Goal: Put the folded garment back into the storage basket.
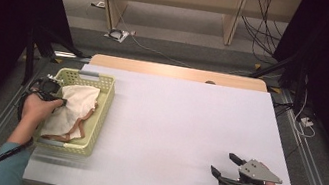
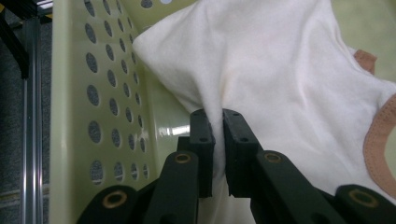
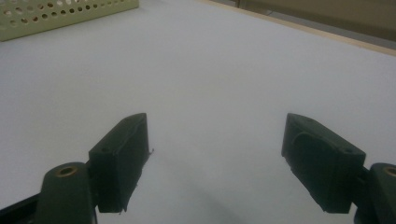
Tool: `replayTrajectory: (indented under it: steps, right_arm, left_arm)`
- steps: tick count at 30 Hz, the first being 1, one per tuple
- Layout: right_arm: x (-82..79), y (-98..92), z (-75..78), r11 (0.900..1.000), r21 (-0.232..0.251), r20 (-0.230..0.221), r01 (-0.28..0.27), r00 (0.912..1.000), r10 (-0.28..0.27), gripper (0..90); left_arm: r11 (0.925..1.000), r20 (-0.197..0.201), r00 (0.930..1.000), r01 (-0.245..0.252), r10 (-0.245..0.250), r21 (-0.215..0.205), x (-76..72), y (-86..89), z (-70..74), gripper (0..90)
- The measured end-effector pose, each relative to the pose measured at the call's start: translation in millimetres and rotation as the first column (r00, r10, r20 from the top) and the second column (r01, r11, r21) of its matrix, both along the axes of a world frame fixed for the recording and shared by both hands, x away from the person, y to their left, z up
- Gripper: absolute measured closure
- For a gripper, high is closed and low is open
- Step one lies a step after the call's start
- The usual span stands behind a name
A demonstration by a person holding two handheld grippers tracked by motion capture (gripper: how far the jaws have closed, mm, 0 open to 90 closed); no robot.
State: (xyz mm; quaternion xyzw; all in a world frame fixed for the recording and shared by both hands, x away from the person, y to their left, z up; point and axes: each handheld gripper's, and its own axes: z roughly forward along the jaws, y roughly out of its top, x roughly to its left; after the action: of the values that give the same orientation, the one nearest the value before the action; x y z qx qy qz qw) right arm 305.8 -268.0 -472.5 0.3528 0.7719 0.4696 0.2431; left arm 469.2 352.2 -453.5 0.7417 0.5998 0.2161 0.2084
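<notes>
Left gripper (image 2: pixel 215 140) pinches cream cloth (image 2: pixel 280 79) inside the basket (image 2: pixel 74 116).

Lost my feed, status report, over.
Left gripper shut on cream garment in basket. Right gripper open above table. Nothing in the way.

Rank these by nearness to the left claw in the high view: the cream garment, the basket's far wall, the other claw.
1. The cream garment, pinched in the left claw at the basket's left.
2. The basket's far wall, just beyond the garment.
3. The right claw, far across the table, near its right front edge.
</notes>
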Motion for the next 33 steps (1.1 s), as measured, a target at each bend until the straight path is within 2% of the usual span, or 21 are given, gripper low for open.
replayTrajectory:
  steps: [19, 33]
  right_arm:
    - [0.1, 0.2, -0.2, 1.0, 0.0, -0.001, -0.002, 1.0, 0.002, 23.8]
    - [0.2, 0.2, -0.2, 1.0, -0.001, -0.001, -0.003, 1.0, 0.003, 23.8]
  left_arm:
    - [0.9981, 0.026, 0.9995, 0.017, -0.019, 0.058, 7.4, -4.3, -0.4, 82.0]
    - [0.9975, 0.033, 0.9993, 0.015, -0.017, 0.068, 10.4, -4.7, -2.2, 81.8]
